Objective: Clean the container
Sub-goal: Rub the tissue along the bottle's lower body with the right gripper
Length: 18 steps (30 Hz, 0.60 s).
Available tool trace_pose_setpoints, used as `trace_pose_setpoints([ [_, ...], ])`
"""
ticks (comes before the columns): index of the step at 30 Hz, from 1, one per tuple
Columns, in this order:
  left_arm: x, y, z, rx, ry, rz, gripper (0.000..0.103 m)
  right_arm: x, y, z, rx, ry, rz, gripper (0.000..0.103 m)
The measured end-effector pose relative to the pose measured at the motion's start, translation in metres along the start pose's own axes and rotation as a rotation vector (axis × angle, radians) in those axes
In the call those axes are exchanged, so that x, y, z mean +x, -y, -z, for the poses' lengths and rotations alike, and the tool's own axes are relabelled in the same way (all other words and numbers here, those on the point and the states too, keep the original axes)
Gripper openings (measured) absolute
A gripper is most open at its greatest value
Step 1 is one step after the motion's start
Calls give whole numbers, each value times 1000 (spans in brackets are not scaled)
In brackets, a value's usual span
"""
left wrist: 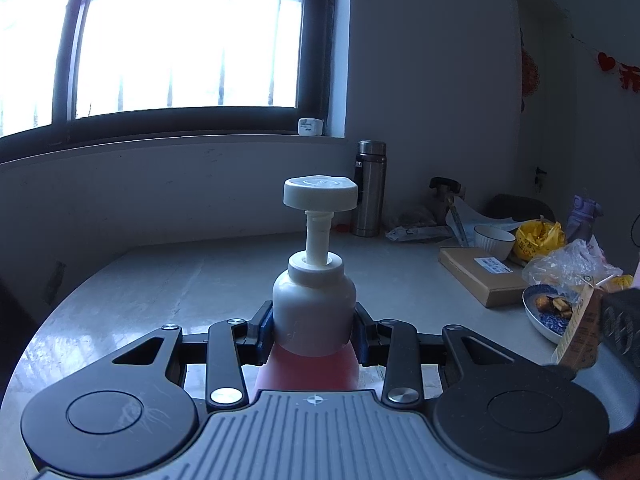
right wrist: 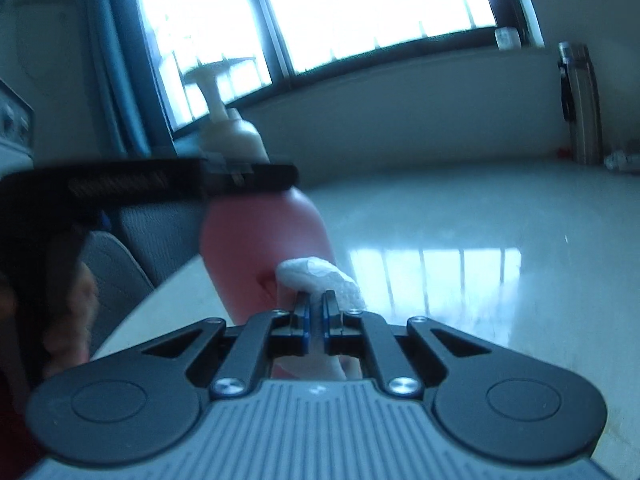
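left gripper: clamps smooth plastic pump bottle, pink below, white round cap | right gripper: pinches crumpled white wipe against bottle, 12 o'clock | table: glossy

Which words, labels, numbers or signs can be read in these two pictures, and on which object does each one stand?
No text can be read with certainty.
Red wall decoration: a red character beside a heart, cut by the picture edge, unreadable.
Cardboard box: white printed label, too small.
Yellow bag: dark print, too small.
Brown packet: print, blurred.
Pump bottle: embossed mark on its cap, unreadable.
Right wrist view: blurred; no text.
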<state>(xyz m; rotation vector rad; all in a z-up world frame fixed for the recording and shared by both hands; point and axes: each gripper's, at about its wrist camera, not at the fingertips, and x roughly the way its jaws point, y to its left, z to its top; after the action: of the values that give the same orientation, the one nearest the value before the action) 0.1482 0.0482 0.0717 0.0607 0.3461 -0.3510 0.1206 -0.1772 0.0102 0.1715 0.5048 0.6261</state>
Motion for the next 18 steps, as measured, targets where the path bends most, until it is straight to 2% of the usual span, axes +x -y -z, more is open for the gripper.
trace_pose_setpoints([
  [5,-1,0,0,2,-1,3,38,26,11,14,19,-114,29,6],
  [11,2,1,0,0,-1,3,38,31,14,21,10,-130,41,6],
  [13,2,2,0,2,-1,3,38,27,17,20,21,-98,35,6],
  [18,2,3,0,7,-3,2,38,6,24,13,33,66,-3,6],
])
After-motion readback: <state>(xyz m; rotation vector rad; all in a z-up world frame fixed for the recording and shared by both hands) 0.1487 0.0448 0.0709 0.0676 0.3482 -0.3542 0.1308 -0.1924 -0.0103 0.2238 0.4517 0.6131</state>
